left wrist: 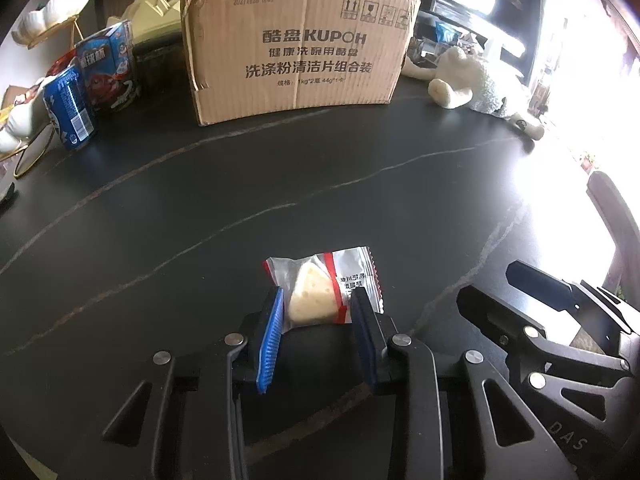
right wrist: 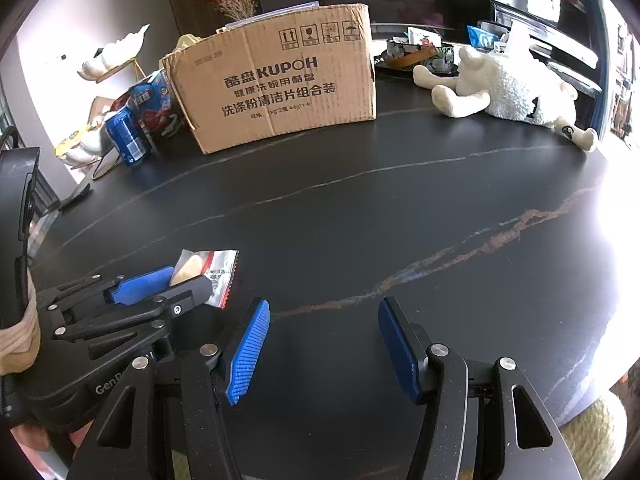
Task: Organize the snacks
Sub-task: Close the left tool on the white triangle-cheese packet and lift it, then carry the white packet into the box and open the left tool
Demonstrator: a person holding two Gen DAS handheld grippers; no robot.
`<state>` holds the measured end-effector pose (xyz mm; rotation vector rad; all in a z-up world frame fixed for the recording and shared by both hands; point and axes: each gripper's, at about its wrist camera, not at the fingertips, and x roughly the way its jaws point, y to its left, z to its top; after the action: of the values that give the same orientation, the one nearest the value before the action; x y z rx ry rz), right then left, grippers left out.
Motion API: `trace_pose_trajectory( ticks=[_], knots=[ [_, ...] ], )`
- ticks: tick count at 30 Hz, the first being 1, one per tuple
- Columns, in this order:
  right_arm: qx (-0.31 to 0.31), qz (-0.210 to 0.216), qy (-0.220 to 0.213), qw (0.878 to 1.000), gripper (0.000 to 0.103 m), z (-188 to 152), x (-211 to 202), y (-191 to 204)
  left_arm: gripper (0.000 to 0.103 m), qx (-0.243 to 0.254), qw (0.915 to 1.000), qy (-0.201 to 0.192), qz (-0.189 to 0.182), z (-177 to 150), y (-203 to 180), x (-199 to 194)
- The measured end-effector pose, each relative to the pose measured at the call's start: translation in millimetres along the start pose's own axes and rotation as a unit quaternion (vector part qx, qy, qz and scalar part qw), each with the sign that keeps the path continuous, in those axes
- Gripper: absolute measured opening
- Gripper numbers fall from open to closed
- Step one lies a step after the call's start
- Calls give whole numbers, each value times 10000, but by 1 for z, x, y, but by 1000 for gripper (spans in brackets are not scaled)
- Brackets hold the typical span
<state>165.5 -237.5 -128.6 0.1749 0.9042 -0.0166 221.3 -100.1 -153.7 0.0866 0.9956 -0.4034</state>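
Left wrist view: left tool (left wrist: 318, 304), blue-padded, clamped on the clear-and-red wrapped pale wedge snack (left wrist: 320, 290), which lies on the dark veined worktop (left wrist: 280, 184), well short of the brown cardboard box (left wrist: 296, 48).

Right wrist view: right tool (right wrist: 324, 320) jaws apart, nothing between them, just right of the snack (right wrist: 212, 270).

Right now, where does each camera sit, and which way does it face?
Left wrist: on the left tool, angled down at the dark table; its pads flank the snack packet; the right tool shows at right.
Right wrist: on the right tool, angled down, jaws open over bare table; the left tool shows at left.
Shared: packet, cardboard box, blue can, plush toy.
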Motion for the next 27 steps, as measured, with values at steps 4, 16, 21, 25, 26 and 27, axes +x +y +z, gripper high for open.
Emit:
trace_pose_trajectory(
  ticks=[4, 16, 21, 25, 26, 27],
  knots=[
    [-14, -37, -68, 10000, 58, 3, -4, 2, 33, 22, 9999, -107, -24, 0, 0, -7],
    [-165, -93, -363, 9992, 58, 17, -26, 13, 33, -43, 9988, -483, -91, 11, 5, -40],
    [-196, -78, -572, 9981, 58, 29, -40, 15, 33, -42, 9972, -735, -85, 21, 7, -58],
    [-233, -82, -764, 9968, 58, 44, -50, 17, 33, -83, 9958, -911, -106, 33, 10, -71],
    [-253, -86, -819, 9963, 58, 47, -53, 18, 33, -91, 9955, -943, -98, 35, 11, -73],
    [-268, -103, -882, 9957, 58, 52, -56, 19, 33, -93, 9949, -997, -98, 37, 12, -76]
  ],
)
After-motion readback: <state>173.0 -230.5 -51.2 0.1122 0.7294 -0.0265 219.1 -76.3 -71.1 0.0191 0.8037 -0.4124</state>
